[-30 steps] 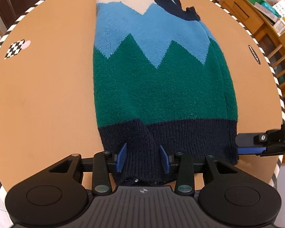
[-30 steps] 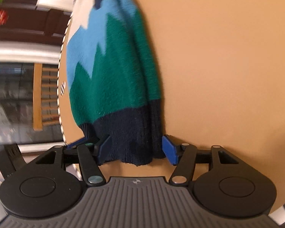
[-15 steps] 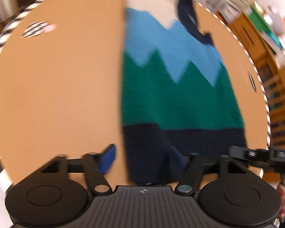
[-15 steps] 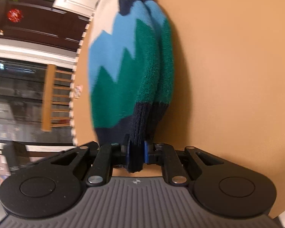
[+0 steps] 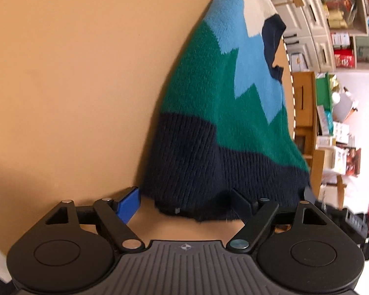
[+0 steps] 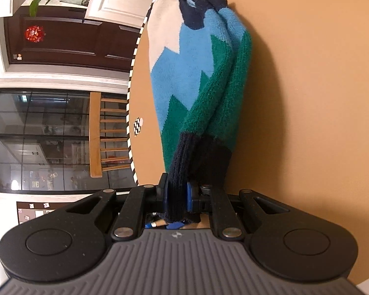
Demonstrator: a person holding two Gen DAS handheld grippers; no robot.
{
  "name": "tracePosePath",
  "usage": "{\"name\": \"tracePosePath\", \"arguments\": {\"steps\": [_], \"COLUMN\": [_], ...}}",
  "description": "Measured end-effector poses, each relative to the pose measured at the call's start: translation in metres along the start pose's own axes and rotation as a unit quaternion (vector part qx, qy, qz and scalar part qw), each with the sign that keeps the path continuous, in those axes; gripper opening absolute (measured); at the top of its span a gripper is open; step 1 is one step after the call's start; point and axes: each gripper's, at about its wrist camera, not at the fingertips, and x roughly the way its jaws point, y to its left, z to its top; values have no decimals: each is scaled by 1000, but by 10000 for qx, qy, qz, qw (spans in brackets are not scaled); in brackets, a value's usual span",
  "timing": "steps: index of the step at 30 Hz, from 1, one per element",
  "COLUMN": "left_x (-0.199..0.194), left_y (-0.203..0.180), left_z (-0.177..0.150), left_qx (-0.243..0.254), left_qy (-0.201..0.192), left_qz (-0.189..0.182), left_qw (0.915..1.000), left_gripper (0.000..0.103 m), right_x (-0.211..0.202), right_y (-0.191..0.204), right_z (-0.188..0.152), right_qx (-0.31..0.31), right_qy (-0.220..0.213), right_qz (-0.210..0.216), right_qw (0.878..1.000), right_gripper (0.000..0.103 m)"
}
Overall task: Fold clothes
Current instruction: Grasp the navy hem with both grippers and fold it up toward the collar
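On the round tan table (image 5: 73, 73) lies a soft, floppy blue-green-navy knit sweater (image 5: 221, 113); right gripper (image 6: 175, 194) pinches its navy hem, while left gripper (image 5: 184, 202), opening wide, straddles the hem ungripped.

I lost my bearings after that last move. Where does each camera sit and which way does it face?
Left wrist: rides behind the left tongs, aimed down across the table at the sweater; jaws opening, navy hem between them, unpinched.
Right wrist: behind the right tongs, facing along the sweater toward its collar; tongs shut on the hem.
Shared: the same sweater and round table.
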Motion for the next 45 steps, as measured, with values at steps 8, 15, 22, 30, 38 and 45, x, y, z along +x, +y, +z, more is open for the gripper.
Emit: {"name": "tracePosePath", "arguments": {"steps": [8,15,22,30,38,45], "left_x": [12,24,12,-16,-74,-100], "left_y": [-46,-85,-78,-72,-111,-147], "left_z": [-2,-8,-9,-30,-57,-65], "left_qx": [1301,1996,2021,1810,2098,2346], "left_qy": [-60,-45,-6,273,-95,-351], "left_qz": [1078,1983,2013,1869,1797,1921], "left_qw": [9856,9596,9585,9652,9610,9523], "left_gripper": [23,21,21,21,21,21], "right_x": [2,9,6,-5,-46,-76], "right_y": [-16,-28,-20,-7,40,69], "right_z": [-10,-22,-26,-51,-70,-62], "right_qx": [-306,-334,-588,-877,-1298,-1503], "right_qy": [64,94,105,566,644,541], "right_qz": [-1017,-1246,-1284,-1385,-1008,-667], "right_qw": [9943,9916,9899,9848,9843,9849], "right_gripper": [14,14,14,14,14,14]}}
